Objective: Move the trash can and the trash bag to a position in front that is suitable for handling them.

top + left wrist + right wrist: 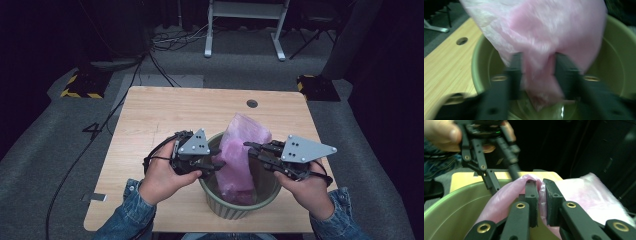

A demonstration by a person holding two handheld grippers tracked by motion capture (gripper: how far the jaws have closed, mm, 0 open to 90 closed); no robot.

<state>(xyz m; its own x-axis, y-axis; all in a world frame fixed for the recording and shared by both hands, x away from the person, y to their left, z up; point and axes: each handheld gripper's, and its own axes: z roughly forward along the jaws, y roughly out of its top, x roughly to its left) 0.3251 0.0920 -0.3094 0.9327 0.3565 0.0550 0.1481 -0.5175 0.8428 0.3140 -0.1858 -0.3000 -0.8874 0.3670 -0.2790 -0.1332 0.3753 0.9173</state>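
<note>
Pink plastic bag (243, 152) stands partly inside a green ribbed bin (239, 202), with its upper part rising above the rim and leaning toward the far side of the tabletop (165, 115). The bin sits near the front edge of the light wooden tabletop, between the person's two hands.

Left gripper (216, 165): held in the left hand (162, 180) at the left side of the bin rim, pointing at the bag. In the left gripper view, both jaws straddle a hanging fold of the bag (537, 75) above the inside of the bin (481, 65). The film lies between the jaws, which stand apart; that view is blurred, and a firm pinch cannot be confirmed.

Right gripper (251, 148): held in the right hand (310, 192) at the right side of the bin, reaching toward the upper part of the bag. In the right gripper view, its jaws are nearly closed, with a thin fold of the bag (541, 192) pinched between them. The left gripper (504, 173) appears farther off in that view, at the opposite side of the bin (454, 207).

A round cable hole (252, 103) lies in the tabletop beyond the bin, well apart from it.
</note>
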